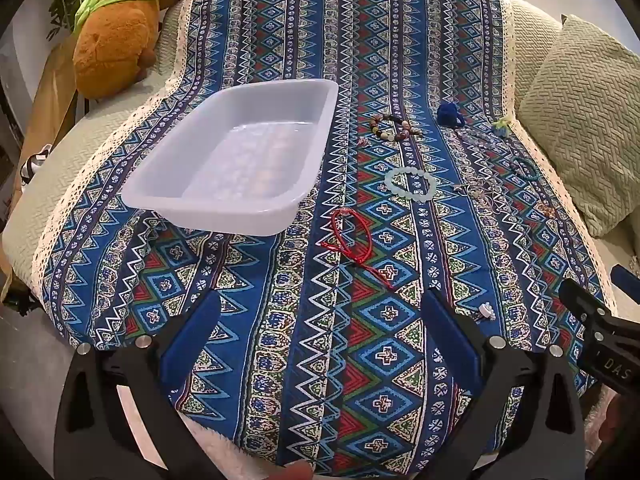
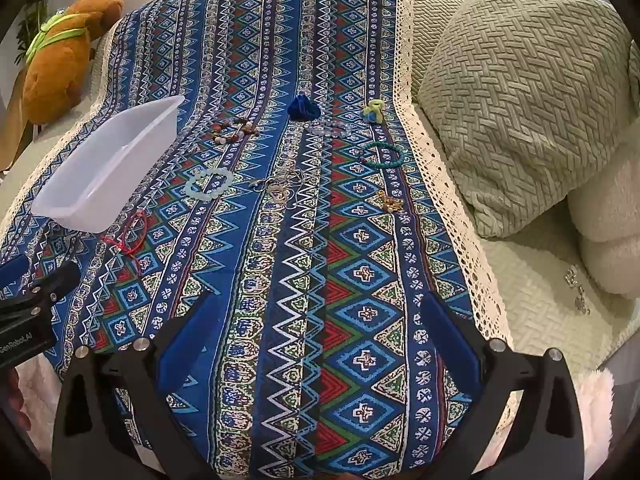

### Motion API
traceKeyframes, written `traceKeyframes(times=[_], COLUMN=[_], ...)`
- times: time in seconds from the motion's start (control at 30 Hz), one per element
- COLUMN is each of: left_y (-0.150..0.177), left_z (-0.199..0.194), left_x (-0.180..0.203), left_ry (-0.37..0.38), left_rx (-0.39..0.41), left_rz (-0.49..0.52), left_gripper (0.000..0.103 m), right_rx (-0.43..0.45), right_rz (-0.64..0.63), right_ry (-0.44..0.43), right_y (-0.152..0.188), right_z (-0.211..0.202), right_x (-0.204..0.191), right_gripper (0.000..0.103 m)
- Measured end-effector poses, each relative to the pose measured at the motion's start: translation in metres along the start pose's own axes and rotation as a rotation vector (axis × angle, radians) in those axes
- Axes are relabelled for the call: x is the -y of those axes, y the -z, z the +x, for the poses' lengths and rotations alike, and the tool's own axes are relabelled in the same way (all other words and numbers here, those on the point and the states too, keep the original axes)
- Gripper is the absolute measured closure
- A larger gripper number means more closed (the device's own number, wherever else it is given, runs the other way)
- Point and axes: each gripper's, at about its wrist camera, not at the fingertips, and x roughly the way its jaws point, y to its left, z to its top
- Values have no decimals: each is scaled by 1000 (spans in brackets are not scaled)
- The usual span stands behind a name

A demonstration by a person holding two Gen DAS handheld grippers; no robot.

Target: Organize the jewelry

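An empty translucent white bin (image 1: 224, 220) stands on the patterned blue cloth (image 1: 280, 340). To its right lie a red string bracelet (image 1: 352, 236), a pale green bead bracelet (image 1: 410, 184) and a brown bead bracelet (image 1: 394, 128). My left gripper (image 1: 322, 300) hangs open above bare cloth, nearer than the red bracelet. In the right wrist view a teal bracelet (image 2: 382, 154), silver chains (image 2: 280, 188), a gold piece (image 2: 390, 202), a blue pouch (image 2: 303, 110) and a yellow-green tie (image 2: 372, 110) lie spread out. My right gripper (image 2: 320, 300) is open over the cloth, holding nothing.
A green woven cushion (image 2: 520, 100) and a white fluffy one (image 2: 604, 220) rest at the right. A brown plush toy (image 1: 120, 40) sits at the back left. Small silver pieces (image 2: 578, 288) lie on the cream cover beyond the cloth's lace edge (image 2: 452, 200).
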Motion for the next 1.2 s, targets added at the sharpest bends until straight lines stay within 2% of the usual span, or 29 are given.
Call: traceKeyframes(times=[0.33, 0.53, 1.2], left_y=[0, 1, 1], left_z=[0, 3, 2], left_x=[0, 12, 10], left_ry=[1, 0, 2], left_rx=[-3, -6, -9], left_rz=[-4, -9, 4], left_gripper=[5, 5, 5], right_rx=[-2, -2, -1], right_rz=[-1, 0, -3], right_ry=[1, 0, 3], right_y=[0, 0, 0], right_z=[0, 0, 0], right_x=[0, 1, 1], right_gripper=[3, 3, 3])
